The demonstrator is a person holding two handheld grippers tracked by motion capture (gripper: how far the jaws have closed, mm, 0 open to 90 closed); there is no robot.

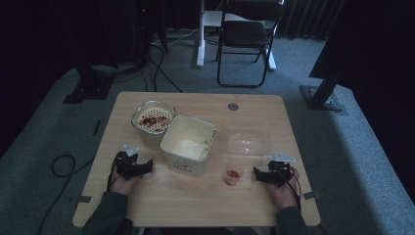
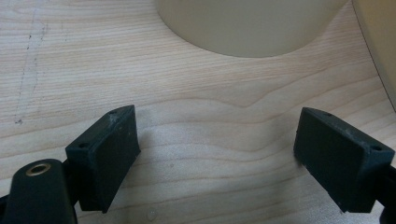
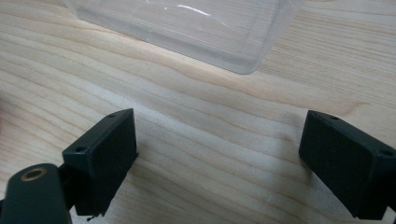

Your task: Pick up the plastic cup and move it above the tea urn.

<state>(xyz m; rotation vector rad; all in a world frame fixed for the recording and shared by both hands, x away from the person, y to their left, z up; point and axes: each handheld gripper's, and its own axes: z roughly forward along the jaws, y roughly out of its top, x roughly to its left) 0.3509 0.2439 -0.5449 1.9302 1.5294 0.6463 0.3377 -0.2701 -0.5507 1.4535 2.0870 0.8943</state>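
Note:
My left gripper [image 1: 139, 165] rests on the wooden table [image 1: 195, 200] near its left front, held by a hand. Its jaws stand open over bare wood in the left gripper view [image 2: 217, 126]. Just ahead of it are a round cream container [image 1: 152, 120] [image 2: 247, 23], whose perforated insert carries red bits, and a square cream tub [image 1: 188, 144] [image 2: 380, 51]. At the right front my right gripper [image 1: 268, 174] [image 3: 217, 121] is also open with nothing between its pads. Ahead of it lies a clear plastic tray [image 1: 248, 143] [image 3: 187, 23]. A small clear cup [image 1: 233, 175] with red sauce stands to its left.
A round grey cable port [image 1: 233, 106] sits at the table's far edge. Beyond the table are a folding chair [image 1: 244, 39], black stand bases [image 1: 323, 98] and cables on grey carpet. Bare wood lies between the two grippers along the front edge.

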